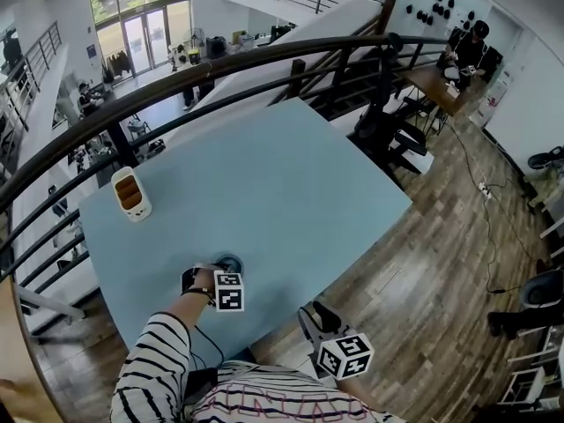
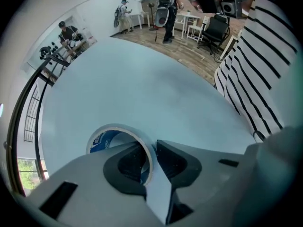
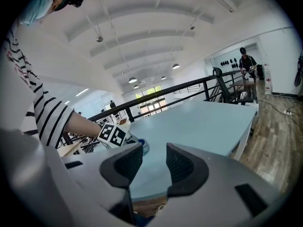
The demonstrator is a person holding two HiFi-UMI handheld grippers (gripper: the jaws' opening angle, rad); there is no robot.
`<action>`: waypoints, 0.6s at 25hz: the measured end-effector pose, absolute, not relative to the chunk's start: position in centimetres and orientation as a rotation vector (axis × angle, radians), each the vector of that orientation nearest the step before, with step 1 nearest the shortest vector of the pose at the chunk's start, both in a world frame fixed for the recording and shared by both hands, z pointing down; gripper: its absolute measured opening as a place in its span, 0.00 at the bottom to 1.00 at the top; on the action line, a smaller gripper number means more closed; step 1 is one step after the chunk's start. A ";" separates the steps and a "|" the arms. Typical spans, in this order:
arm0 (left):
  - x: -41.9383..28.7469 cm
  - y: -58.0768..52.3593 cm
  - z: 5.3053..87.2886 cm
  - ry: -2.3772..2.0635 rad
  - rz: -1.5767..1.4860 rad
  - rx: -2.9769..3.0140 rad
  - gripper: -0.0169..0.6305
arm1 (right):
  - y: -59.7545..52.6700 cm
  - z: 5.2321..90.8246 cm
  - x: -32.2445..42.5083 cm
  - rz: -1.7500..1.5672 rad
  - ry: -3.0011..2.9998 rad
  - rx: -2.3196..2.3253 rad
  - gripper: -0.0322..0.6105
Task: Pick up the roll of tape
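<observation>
The roll of tape [image 2: 102, 136], clear with a blue core, lies flat on the pale blue table [image 1: 282, 183] near its front edge. My left gripper [image 2: 152, 157] points straight down over it, one jaw inside the ring and the other outside, and the pads pinch the roll's wall. In the head view the tape [image 1: 231, 262] peeks out just beyond the left gripper [image 1: 222, 271]. My right gripper [image 1: 310, 317] hangs off the table's front edge, open and empty. From the right gripper [image 3: 154, 162] view the tape [image 3: 143, 147] shows under the left gripper's marker cube [image 3: 113, 135].
A white container with brown contents [image 1: 130, 194] stands at the table's far left. A dark railing [image 1: 220, 69] curves behind the table. Wooden floor [image 1: 441, 236] lies past the right edge, with chairs and a person at a desk [image 1: 463, 55] far off.
</observation>
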State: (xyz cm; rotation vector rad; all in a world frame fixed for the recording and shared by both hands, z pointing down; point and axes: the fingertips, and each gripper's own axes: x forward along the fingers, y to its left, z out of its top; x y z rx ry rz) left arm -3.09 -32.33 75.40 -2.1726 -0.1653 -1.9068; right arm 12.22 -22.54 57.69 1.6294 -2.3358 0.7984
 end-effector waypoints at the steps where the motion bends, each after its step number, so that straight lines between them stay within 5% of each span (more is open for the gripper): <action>1: -3.1 -32.3 75.4 -0.163 -1.909 -2.168 0.17 | -22.4 57.6 12.3 0.796 -2.338 1.632 0.28; 15: -0.4 -32.4 70.1 0.282 -1.616 -2.450 0.15 | -20.5 57.4 12.4 0.775 -2.358 1.626 0.28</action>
